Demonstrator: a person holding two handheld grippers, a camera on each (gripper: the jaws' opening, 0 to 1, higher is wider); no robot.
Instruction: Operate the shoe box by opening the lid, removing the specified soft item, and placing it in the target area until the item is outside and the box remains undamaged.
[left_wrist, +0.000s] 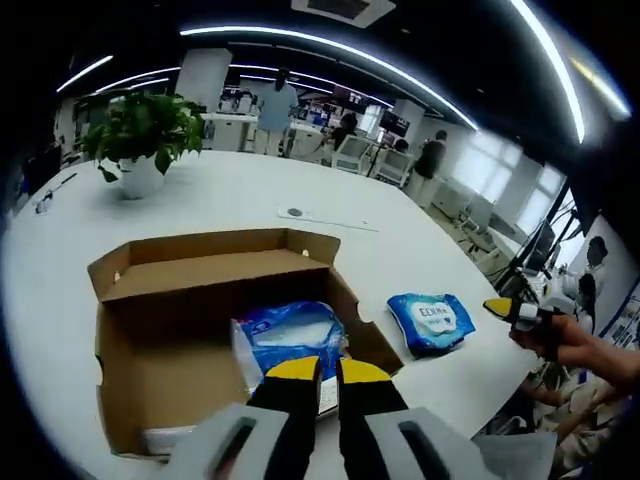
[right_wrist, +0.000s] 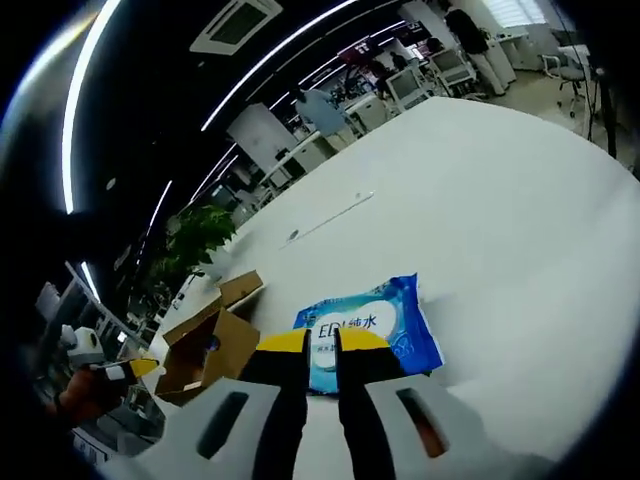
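With flaps folded back, box (left_wrist: 215, 330) open on table (left_wrist: 200, 195), blue pack (left_wrist: 292, 335) inside beside left gripper (left_wrist: 328, 370), jaws together. Second wipes pack (right_wrist: 368, 330) outside on table, just past right gripper (right_wrist: 322, 342), jaws together too.

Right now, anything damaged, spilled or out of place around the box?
Nothing stands out. The shoe box sits open and looks intact, with one blue soft pack still inside. A second blue pack lies flat on the white table beside the box.
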